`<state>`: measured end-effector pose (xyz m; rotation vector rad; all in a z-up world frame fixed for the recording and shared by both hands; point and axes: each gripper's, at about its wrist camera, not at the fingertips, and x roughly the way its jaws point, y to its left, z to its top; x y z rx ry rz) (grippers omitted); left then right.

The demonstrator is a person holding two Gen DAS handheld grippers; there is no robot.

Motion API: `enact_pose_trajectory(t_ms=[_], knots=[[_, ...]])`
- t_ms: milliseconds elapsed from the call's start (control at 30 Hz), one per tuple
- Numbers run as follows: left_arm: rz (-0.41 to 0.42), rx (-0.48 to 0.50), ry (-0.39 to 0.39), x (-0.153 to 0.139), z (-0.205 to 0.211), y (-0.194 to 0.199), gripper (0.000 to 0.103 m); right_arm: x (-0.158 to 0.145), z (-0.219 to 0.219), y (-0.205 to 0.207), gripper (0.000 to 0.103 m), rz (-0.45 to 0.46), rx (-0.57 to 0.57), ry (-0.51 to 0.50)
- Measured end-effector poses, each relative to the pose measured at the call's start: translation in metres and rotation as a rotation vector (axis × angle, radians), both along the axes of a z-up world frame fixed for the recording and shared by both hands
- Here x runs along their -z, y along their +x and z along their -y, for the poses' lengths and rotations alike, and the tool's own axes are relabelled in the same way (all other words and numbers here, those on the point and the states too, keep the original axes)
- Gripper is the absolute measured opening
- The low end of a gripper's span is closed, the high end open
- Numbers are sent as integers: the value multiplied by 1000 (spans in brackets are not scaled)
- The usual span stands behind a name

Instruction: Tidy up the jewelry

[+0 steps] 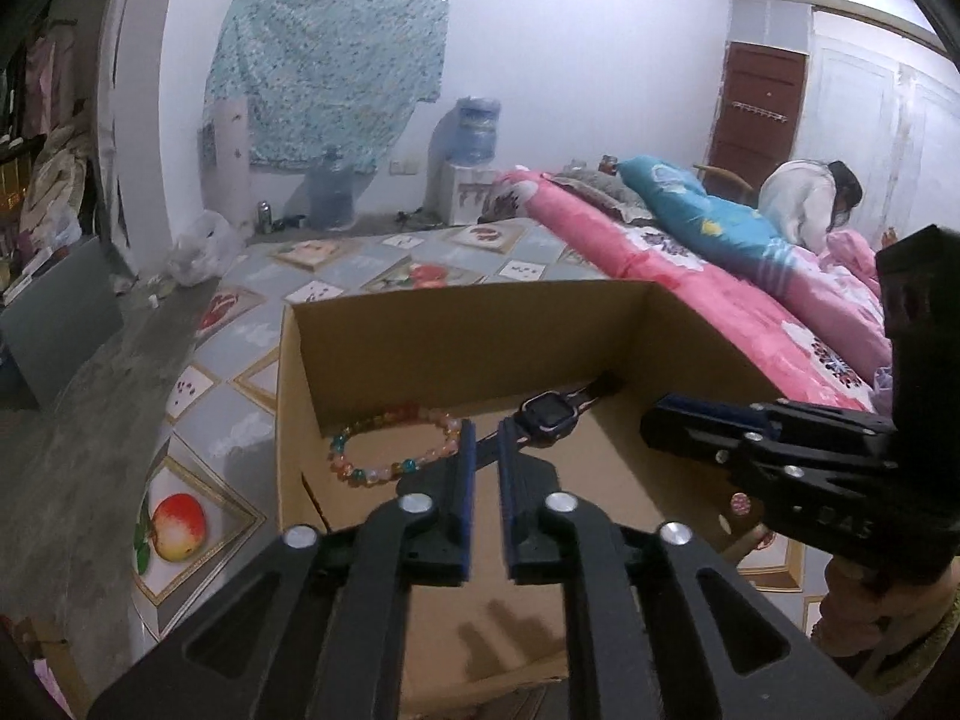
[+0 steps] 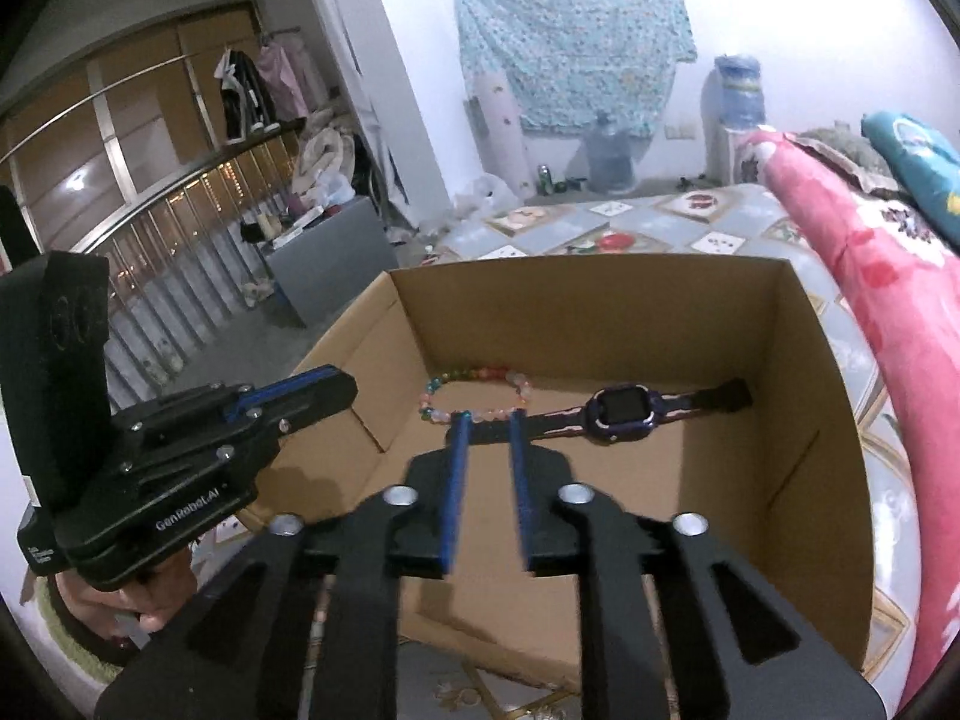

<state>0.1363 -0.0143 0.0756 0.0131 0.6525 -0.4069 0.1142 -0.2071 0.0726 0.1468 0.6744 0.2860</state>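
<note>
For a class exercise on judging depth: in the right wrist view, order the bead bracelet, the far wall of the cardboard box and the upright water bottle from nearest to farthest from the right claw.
1. Bead bracelet, on the box floor just beyond the right claw tips.
2. Far wall of the cardboard box, behind the bracelet.
3. Upright water bottle, on the floor by the back wall.

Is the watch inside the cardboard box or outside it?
Inside. The watch lies flat on the floor of the open cardboard box, beside the bead bracelet.
</note>
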Motion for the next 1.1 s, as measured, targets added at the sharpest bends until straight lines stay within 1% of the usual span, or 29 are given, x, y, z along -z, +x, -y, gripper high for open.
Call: enact_pose_trajectory(t_ms=[67,167,300,333,500,600,667,767,867,1000,1067,1100], knots=[[2,-10,6,-1,0,0,21,-1,2,-3,25,5,-2,9],[30,-17,17,-7,2,-6,25,-6,5,-9,27,19,-1,21],[78,-17,-7,-20,-3,-23,32,-20,11,-26,29,73,-10,46],[94,-15,-14,-24,-5,-31,33,-25,13,-34,30,94,-13,51],[163,-1,-35,-36,-20,-73,46,-38,33,-72,32,167,-32,64],[174,5,-47,-36,-30,-95,48,-36,44,-92,32,173,-52,75],[162,19,-62,-30,-36,-109,49,-33,50,-102,32,165,-59,72],[123,54,-83,-15,-39,-126,49,-21,56,-116,32,134,-67,71],[57,94,-92,7,-32,-134,49,-6,57,-122,31,95,-59,87],[-44,145,-86,40,-12,-130,49,31,52,-118,24,-25,-44,139],[-70,172,-64,53,2,-130,48,50,47,-112,21,-87,-34,143],[-81,186,-49,58,7,-128,45,56,46,-112,20,-105,-34,143]])
